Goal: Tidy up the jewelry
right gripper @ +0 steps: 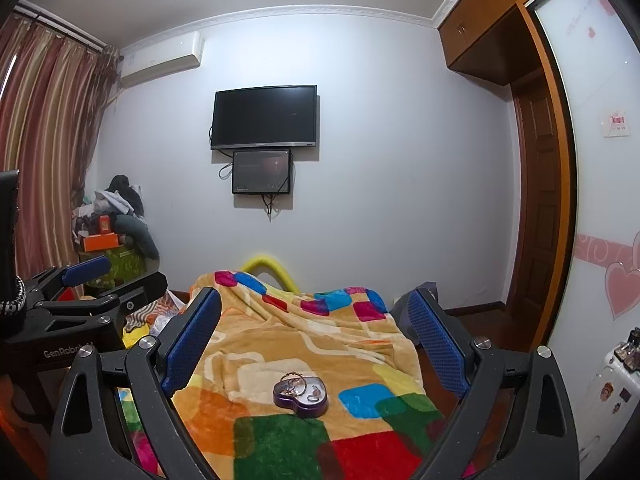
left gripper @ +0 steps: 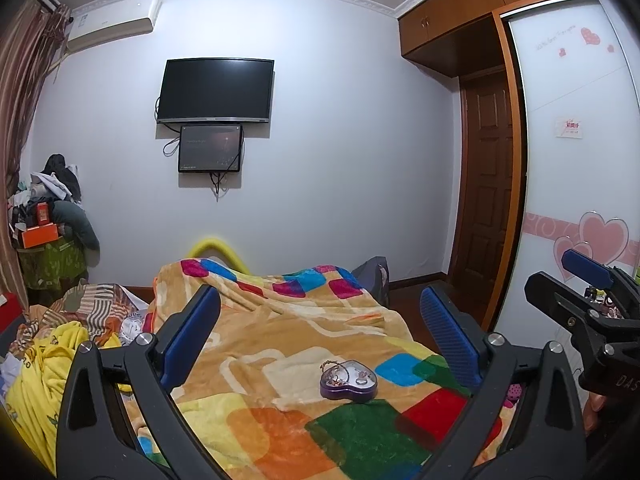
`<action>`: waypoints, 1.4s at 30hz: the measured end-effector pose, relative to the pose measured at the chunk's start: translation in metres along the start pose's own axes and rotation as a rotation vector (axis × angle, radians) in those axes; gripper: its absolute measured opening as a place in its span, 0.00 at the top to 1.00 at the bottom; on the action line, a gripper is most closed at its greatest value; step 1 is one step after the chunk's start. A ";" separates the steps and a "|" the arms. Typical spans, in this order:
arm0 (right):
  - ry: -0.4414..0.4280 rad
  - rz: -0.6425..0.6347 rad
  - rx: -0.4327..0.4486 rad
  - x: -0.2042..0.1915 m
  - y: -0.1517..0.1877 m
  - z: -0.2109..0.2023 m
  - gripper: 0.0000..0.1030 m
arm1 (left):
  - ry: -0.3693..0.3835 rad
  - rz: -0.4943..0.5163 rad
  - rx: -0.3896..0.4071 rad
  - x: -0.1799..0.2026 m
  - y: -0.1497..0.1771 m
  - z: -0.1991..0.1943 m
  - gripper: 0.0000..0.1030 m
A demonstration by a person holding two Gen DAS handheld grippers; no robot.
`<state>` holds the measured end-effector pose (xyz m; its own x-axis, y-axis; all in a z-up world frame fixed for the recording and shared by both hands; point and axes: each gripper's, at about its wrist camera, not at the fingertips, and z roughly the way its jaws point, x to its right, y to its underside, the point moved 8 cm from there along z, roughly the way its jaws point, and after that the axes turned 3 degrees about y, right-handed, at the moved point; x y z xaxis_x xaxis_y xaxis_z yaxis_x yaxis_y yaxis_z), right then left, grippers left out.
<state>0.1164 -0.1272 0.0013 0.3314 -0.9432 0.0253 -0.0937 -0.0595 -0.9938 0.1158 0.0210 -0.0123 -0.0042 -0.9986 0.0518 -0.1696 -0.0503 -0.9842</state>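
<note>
A purple heart-shaped jewelry box [left gripper: 348, 381] lies open on the colourful blanket [left gripper: 288, 344], with a bracelet and small pieces resting on its white inside. It also shows in the right wrist view [right gripper: 301, 395]. My left gripper [left gripper: 320, 336] is open and empty, held above the blanket with the box between and ahead of its blue pads [left gripper: 450, 340]. My right gripper [right gripper: 316, 340] is open and empty too, the box low between its pads [right gripper: 194, 336]. Each gripper shows at the edge of the other's view: the right [left gripper: 592, 292], the left [right gripper: 96, 276].
The bed fills the lower middle, with yellow and striped bedding [left gripper: 48, 360] heaped at its left. A pile of clothes and boxes [left gripper: 44, 216] stands in the far left corner. A TV [left gripper: 216, 90] hangs on the far wall. A wardrobe [left gripper: 576, 160] and a door [left gripper: 486, 184] are at right.
</note>
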 end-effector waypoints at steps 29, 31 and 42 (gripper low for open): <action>-0.004 0.011 -0.012 -0.006 0.000 -0.002 0.10 | 0.005 -0.011 0.002 0.000 -0.001 0.000 0.00; -0.005 0.011 -0.014 -0.008 0.000 -0.002 0.10 | 0.006 -0.011 0.003 0.000 -0.001 0.000 0.00; -0.004 0.017 -0.010 -0.006 0.000 0.000 0.10 | 0.013 -0.021 -0.006 -0.001 -0.001 0.001 0.00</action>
<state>0.1146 -0.1217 0.0015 0.3331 -0.9429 0.0076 -0.1085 -0.0463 -0.9930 0.1166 0.0217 -0.0115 -0.0136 -0.9971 0.0748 -0.1752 -0.0713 -0.9819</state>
